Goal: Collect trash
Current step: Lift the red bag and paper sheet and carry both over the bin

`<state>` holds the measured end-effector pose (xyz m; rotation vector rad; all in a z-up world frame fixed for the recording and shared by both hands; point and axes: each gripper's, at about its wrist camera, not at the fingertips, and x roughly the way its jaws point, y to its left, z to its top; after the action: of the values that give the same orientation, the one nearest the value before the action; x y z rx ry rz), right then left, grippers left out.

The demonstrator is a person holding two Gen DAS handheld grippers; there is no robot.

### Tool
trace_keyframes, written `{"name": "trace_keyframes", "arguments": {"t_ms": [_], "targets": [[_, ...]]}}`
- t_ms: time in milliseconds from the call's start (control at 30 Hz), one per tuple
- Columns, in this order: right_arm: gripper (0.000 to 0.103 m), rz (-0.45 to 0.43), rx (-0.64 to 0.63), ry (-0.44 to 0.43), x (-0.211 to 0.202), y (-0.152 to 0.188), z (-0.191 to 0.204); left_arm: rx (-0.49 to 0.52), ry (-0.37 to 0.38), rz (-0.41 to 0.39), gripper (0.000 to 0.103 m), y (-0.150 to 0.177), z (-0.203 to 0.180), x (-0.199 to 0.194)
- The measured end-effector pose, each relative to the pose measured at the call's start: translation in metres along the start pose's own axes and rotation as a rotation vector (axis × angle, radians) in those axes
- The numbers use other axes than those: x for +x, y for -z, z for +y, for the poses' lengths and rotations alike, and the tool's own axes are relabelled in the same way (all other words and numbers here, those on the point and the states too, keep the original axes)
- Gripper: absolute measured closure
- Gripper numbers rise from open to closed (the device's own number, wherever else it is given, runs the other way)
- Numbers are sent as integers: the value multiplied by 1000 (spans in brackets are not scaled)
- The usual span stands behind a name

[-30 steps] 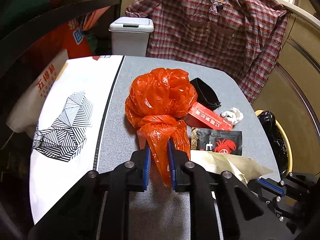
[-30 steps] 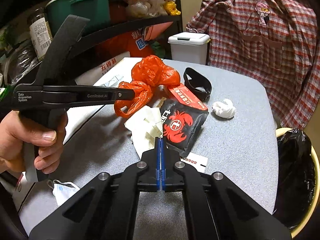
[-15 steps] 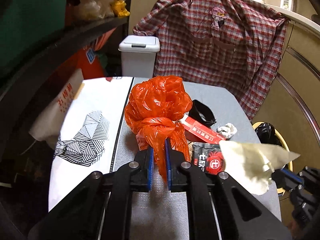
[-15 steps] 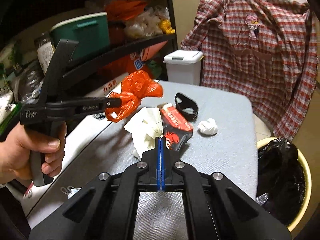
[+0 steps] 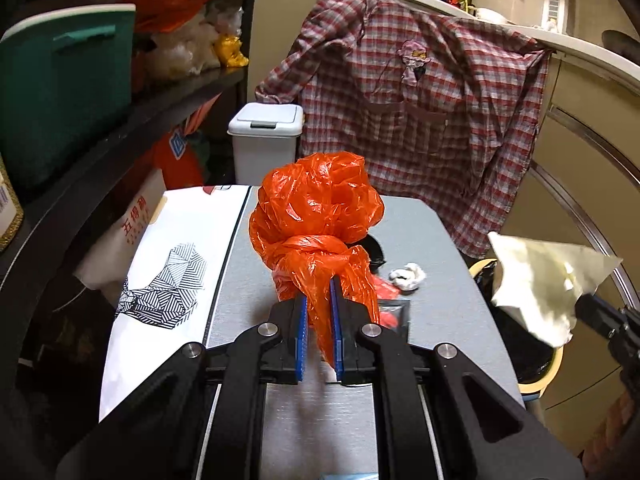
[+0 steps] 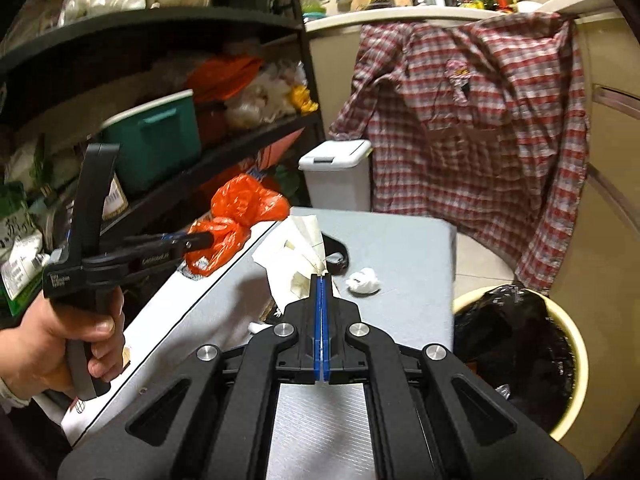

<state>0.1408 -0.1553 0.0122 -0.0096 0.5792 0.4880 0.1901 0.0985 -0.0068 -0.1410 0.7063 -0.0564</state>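
The left gripper (image 5: 319,312), matte black with ribbed blue pads, is clamped on the twisted tail of a knotted orange plastic bag (image 5: 316,216), glossy and crinkled, its puffed body held above the grey, finely textured worktop (image 5: 440,308). The right gripper (image 6: 321,280) has its blue pads pressed nearly together on a corner of a creased, cream-white sheet of paper (image 6: 298,256), which hangs in stiff folds above the worktop. Lying flat below are a black sachet with red print (image 5: 394,312) and, farther on, a small crumpled white tissue (image 6: 363,281) and a dark curved band (image 6: 334,250). To the right, beside the worktop's edge, stands a round cream bin (image 6: 568,364) lined with shiny black plastic. Beyond the far edge sits a boxy white lidded bin (image 5: 266,142), with a soft red plaid shirt (image 5: 420,120) draped over a counter.
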Motion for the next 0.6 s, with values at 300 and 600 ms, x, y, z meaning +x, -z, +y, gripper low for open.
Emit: {"name": "trace_keyframes", "arguments": {"t_ms": [300, 600], "targets": [[103, -57, 48, 64, -43, -5, -38, 10, 18, -24, 93, 0, -21, -16], [103, -110, 115, 182, -81, -13, -89, 40, 49, -46, 93, 5, -46, -27]]}}
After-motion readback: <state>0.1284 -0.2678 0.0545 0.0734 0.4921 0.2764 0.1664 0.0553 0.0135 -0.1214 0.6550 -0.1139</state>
